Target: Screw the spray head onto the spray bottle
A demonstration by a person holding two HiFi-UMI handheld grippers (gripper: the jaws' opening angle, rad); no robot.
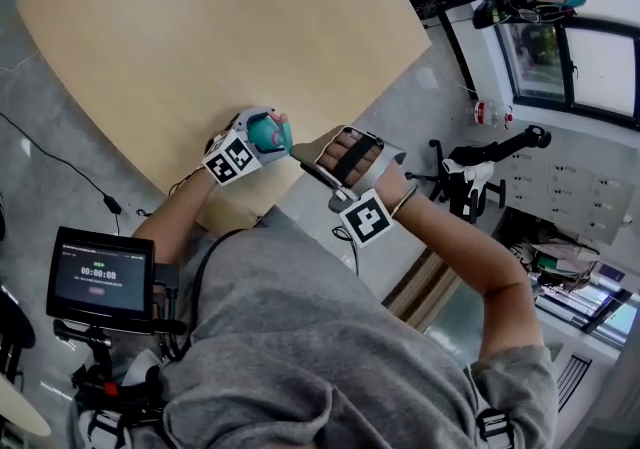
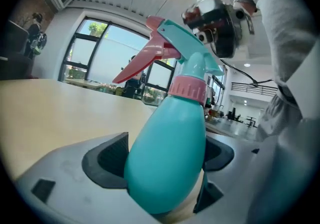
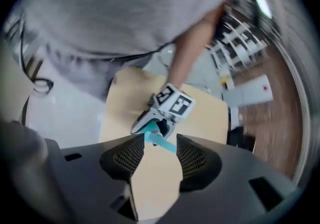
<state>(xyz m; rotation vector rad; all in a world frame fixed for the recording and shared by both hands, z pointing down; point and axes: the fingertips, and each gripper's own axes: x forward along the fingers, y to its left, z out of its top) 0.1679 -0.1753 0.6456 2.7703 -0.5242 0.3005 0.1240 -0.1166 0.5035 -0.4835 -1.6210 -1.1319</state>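
My left tongs (image 2: 162,160) squeeze the bottle (image 2: 170,133) so it can't spin. My right tongs (image 3: 159,155), at its three o'clock, stand open near the head (image 2: 182,48), ready to twist.

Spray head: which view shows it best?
Left gripper view: the spray head shows whole, pink collar on the teal bottle. Head view shows only the bottle's body; right gripper view, just a small teal sliver.

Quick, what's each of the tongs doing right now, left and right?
Left tongs: closed on the spray bottle.
Right tongs: open, nothing gripped.
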